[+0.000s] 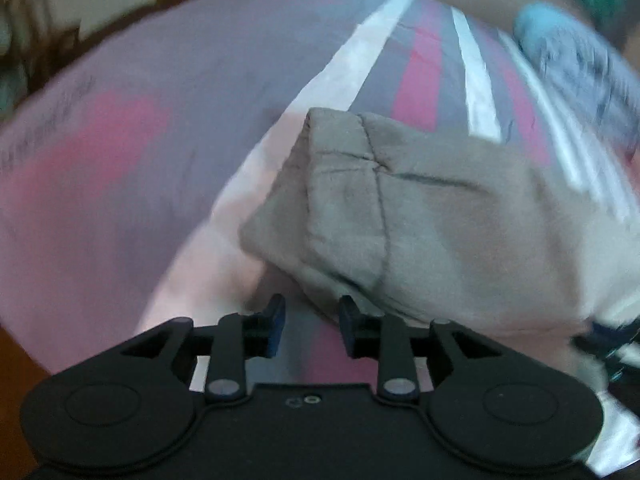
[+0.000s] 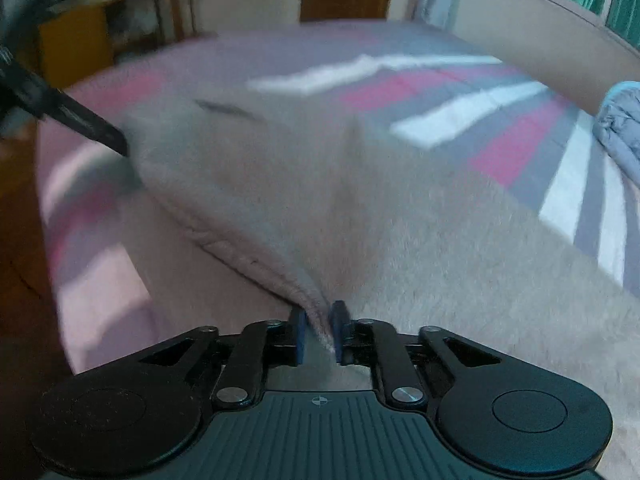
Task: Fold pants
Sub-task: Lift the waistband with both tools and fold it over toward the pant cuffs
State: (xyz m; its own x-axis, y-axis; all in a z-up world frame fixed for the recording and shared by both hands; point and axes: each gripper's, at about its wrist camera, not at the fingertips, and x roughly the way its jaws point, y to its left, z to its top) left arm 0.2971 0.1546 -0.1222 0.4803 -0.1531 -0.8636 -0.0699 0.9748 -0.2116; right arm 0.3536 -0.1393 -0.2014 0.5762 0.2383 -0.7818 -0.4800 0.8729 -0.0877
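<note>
Beige-grey pants (image 1: 420, 216) lie on a bed with a pink, grey and white striped cover (image 1: 140, 140). In the left wrist view my left gripper (image 1: 312, 326) is open, its jaws apart, just in front of the pants' hemmed corner; nothing is between the pads. In the right wrist view my right gripper (image 2: 320, 330) is shut on the edge of the pants (image 2: 400, 220) and holds a fold of the cloth between its blue pads. The left gripper's black finger (image 2: 80, 120) shows at the far left, by the pants' far corner.
The bed cover (image 2: 440, 120) stretches far ahead. A blue-grey quilt (image 2: 620, 120) lies at the right edge of the bed. A wooden shelf (image 2: 100, 32) and a door stand beyond the bed. Brown floor (image 2: 24, 260) lies left of the bed.
</note>
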